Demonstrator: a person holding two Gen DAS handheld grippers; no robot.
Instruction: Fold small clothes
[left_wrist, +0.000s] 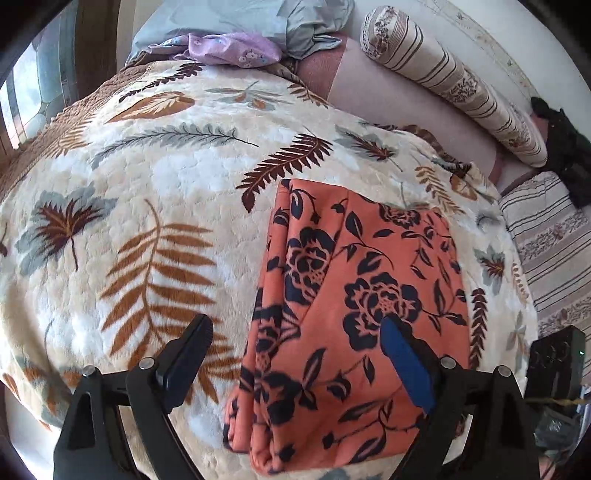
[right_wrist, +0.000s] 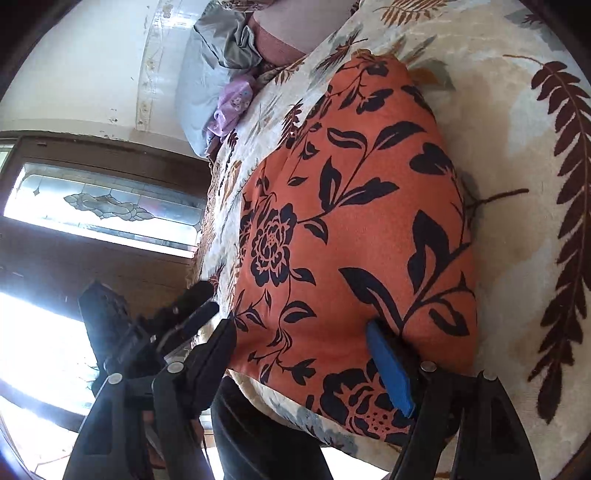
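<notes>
An orange garment with dark blue flowers (left_wrist: 354, 310) lies folded into a long rectangle on the leaf-patterned blanket (left_wrist: 147, 184). My left gripper (left_wrist: 295, 328) is open just above its near end, with one finger over the blanket and the blue-padded finger over the cloth. The garment also shows in the right wrist view (right_wrist: 351, 206). My right gripper (right_wrist: 299, 332) is open and empty over the garment's near edge. The left gripper (right_wrist: 177, 314) shows beside it in that view.
A lilac garment (left_wrist: 229, 48) and grey-blue bedding (left_wrist: 258, 18) lie at the far end of the bed. A striped bolster (left_wrist: 443, 77) runs along the wall at right. A striped sheet (left_wrist: 546, 236) and black cloth (left_wrist: 565, 158) lie at the right. A window (right_wrist: 103, 203) is on the left.
</notes>
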